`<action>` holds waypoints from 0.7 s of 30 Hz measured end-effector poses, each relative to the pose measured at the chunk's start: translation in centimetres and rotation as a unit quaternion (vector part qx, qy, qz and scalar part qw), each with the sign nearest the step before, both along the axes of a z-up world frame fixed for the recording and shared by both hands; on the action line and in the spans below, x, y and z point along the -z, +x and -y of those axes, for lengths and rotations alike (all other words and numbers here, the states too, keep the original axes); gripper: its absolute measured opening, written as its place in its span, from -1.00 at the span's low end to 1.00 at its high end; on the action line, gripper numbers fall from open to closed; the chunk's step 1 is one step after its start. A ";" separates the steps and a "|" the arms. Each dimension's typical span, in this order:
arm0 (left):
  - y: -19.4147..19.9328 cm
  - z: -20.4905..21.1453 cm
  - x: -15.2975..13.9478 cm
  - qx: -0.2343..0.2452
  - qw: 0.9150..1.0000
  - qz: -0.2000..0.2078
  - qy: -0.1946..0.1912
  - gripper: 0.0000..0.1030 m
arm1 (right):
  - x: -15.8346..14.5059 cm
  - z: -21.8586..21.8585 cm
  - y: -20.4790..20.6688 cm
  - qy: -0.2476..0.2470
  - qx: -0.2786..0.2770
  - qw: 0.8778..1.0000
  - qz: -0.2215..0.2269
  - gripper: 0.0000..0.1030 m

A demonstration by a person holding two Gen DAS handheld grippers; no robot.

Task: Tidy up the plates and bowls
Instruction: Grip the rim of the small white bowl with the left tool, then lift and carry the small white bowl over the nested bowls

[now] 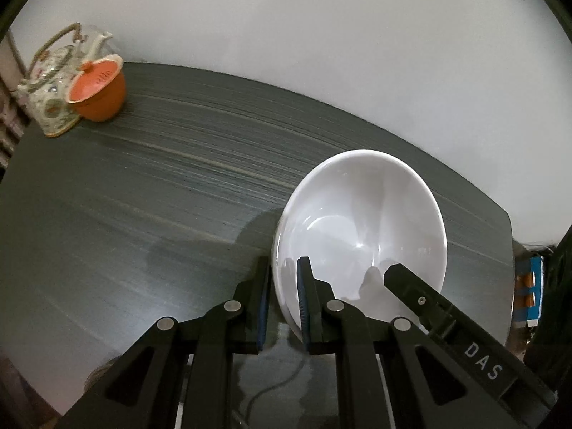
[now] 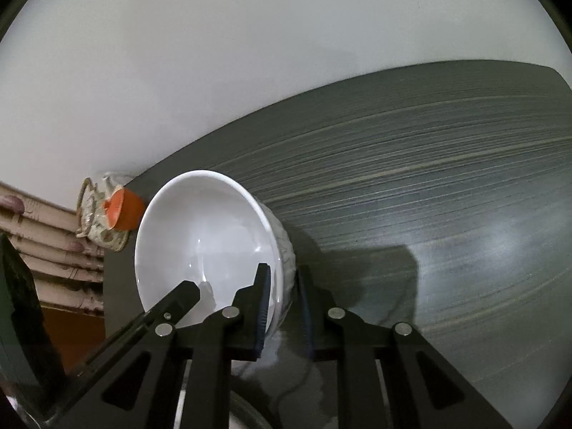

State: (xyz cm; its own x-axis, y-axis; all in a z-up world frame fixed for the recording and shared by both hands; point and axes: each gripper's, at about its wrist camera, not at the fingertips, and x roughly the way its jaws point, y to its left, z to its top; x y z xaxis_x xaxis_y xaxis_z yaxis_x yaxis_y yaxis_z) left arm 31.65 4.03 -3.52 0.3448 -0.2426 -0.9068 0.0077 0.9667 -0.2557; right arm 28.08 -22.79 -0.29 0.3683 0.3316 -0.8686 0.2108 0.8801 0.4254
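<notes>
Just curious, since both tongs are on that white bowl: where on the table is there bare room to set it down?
The table is bare between the bowl and the far corner, where teapot and orange cup crowd together. It is also bare beyond the bowl to the wall.

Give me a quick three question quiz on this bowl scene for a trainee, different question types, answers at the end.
1. True or false: both grippers, left and right, have jaws straddling the rim of the white bowl.
2. Multiple choice: what stands beside the patterned teapot? A) orange cup B) blue plate C) glass jar
3. Fill in: the bowl is white, the table is dark ____.

Key: 1 true; 2 A, the orange cup; 3 grey.
</notes>
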 end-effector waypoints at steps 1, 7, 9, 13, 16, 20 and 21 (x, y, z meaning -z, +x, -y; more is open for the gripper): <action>-0.4 -0.2 -0.5 -0.003 1.000 0.004 -0.001 -0.77 | -0.5 -0.1 -0.5 0.001 -0.002 1.000 0.003 -0.69; -2.9 -1.3 -2.8 -0.009 1.000 0.018 0.001 -0.76 | -2.5 -1.4 -2.6 0.000 -0.010 1.000 0.013 -0.69; -3.7 -1.9 -3.3 -0.013 1.000 0.022 -0.003 -0.76 | -2.9 -1.5 -3.3 0.000 -0.013 1.000 0.015 -0.69; -5.8 -3.1 -4.9 -0.016 0.999 0.033 -0.007 -0.75 | -3.8 -1.7 -4.6 0.003 -0.015 1.000 0.020 -0.69; -6.9 -3.3 -5.5 -0.014 0.999 0.038 -0.003 -0.75 | -4.4 -1.6 -5.6 0.002 -0.016 1.000 0.021 -0.69; -8.1 -3.3 -6.0 -0.014 0.999 0.038 -0.004 -0.75 | -4.8 -1.6 -6.6 0.000 -0.018 1.000 0.021 -0.69; -8.4 -3.3 -6.1 -0.013 0.999 0.038 -0.004 -0.75 | -4.9 -1.9 -6.8 -0.001 -0.018 1.000 0.022 -0.69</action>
State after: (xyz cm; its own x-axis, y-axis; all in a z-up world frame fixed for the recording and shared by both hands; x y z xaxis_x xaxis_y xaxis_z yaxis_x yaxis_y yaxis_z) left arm 23.27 7.33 2.53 0.4195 -0.2393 -0.8756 0.0031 0.9650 -0.2623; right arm 21.24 -20.92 4.57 0.3950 0.3438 -0.8519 0.1605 0.8872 0.4325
